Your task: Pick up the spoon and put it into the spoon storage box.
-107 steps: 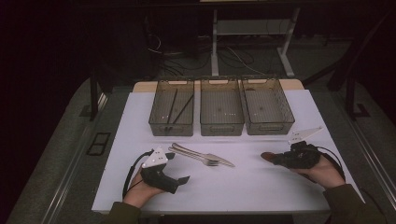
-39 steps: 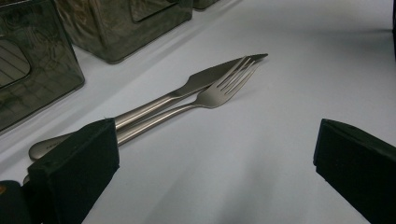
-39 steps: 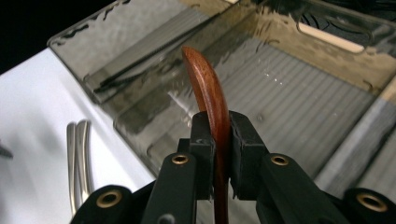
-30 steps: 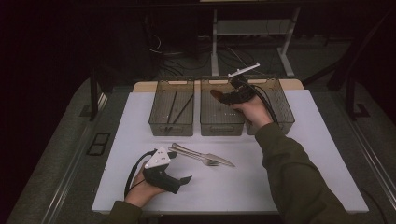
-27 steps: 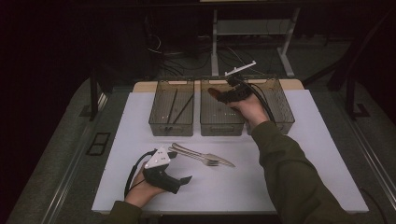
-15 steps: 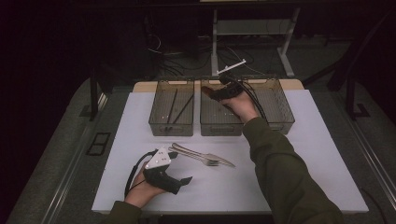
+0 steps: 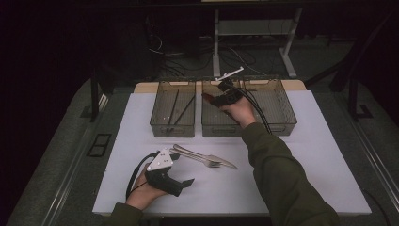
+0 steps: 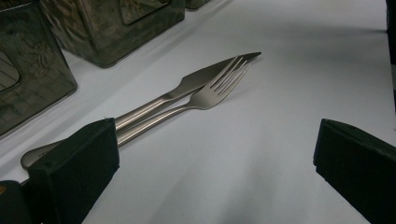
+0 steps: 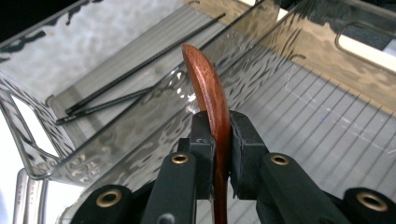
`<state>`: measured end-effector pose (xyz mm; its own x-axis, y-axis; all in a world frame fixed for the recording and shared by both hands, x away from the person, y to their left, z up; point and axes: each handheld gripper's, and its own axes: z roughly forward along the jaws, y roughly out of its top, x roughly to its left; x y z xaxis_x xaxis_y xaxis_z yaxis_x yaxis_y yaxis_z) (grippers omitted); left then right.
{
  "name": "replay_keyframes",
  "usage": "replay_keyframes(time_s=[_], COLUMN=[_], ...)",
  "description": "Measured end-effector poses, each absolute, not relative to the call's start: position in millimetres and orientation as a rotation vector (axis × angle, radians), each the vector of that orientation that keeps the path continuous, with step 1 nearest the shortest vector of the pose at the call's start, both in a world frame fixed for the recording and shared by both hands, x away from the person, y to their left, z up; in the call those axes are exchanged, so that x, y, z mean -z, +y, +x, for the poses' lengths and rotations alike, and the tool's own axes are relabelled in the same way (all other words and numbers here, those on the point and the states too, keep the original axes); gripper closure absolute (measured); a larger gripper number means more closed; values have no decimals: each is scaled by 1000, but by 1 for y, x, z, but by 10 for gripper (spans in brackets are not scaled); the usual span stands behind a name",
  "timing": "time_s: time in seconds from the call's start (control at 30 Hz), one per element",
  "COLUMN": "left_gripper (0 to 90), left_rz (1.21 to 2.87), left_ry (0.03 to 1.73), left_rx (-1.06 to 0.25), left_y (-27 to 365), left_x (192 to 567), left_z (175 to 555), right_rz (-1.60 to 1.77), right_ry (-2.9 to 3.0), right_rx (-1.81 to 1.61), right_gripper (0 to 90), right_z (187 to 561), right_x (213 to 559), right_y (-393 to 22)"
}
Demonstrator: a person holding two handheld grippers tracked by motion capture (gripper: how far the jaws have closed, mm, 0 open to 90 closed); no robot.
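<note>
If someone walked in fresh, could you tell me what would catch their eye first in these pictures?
Probably the right gripper, its jaws shut on a reddish wooden utensil above the middle bin. Next, the knife and fork lying side by side on the white mat beside the open left gripper.

Right gripper (image 9: 218, 154): both black jaws pressed flat against a reddish-brown wooden utensil (image 9: 209, 88), seen edge-on; its curved end rises above the pads and tapers to a rounded tip; the piece is held over the ribbed floor of a clear plastic bin (image 9: 327, 126); beyond the dividing wall, a neighbouring bin (image 9: 70, 60) contains two thin black sticks (image 9: 135, 70) lying lengthwise, crossing near one end.
</note>
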<state>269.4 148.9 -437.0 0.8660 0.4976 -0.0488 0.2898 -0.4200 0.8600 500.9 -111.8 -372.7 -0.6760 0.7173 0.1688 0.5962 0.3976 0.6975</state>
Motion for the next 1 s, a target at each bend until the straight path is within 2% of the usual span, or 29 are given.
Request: replay_keyframes(time_s=[0.2, 0.37, 0.47, 1.0], left_gripper=[0, 0, 0, 0], left_rz=[2038, 2038, 2039, 2056], left_ry=[578, 579, 577, 586], left_rx=[-256, -256, -259, -266], left_y=[149, 149, 149, 149], left_x=[437, 437, 437, 439], left_z=[269, 269, 270, 270], right_rz=[1194, 1205, 1190, 1069], right_ry=[2500, 2502, 2476, 2386], right_rx=[-1105, -1115, -1142, -1390], right_gripper=[779, 601, 540, 402], right_z=[500, 498, 495, 443], right_x=[383, 383, 377, 346], right_y=[-113, -116, -120, -175])
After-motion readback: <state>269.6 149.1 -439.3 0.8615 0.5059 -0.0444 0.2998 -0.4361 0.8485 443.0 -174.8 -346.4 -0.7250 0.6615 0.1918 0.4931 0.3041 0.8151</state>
